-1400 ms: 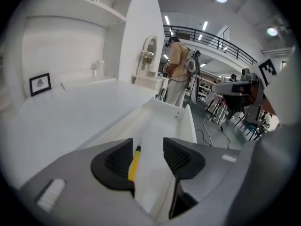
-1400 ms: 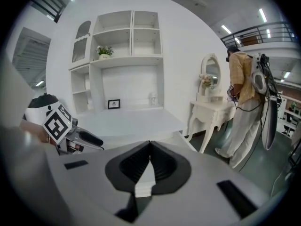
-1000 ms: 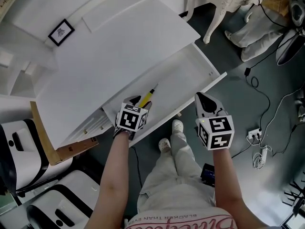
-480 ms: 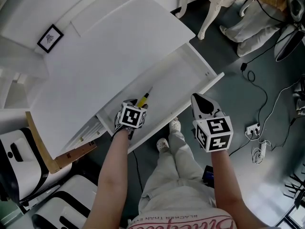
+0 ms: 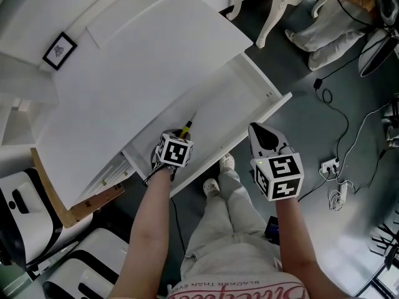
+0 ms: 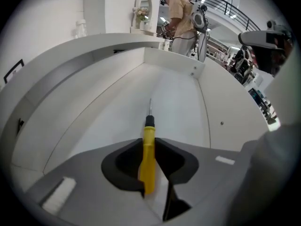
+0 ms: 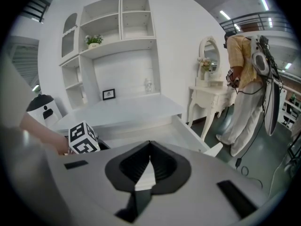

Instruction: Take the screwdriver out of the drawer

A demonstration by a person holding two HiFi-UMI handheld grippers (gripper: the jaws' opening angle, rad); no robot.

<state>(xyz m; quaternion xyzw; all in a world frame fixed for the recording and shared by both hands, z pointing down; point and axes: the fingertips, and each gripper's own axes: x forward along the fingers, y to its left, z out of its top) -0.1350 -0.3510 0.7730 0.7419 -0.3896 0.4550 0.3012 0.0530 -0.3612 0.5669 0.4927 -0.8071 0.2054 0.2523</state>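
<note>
The white table [image 5: 143,61] has its drawer [image 5: 240,101] open at centre frame. The right gripper [image 5: 263,134] waits shut at lower right. The left gripper [image 6: 149,142] has just been closing and now pinches the yellow screwdriver [image 6: 148,166] lying in the drawer, shaft running straight ahead up the frame.

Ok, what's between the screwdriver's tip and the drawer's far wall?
Nothing. Only bare white floor of the drawer runs from the tip of the screwdriver to that wall, as the left gripper view shows.

The person's shirt [image 5: 237,285] carries small print, seen upside down, reading "BLACKER THAN". Larger red script beneath it is cut off and unreadable.
</note>
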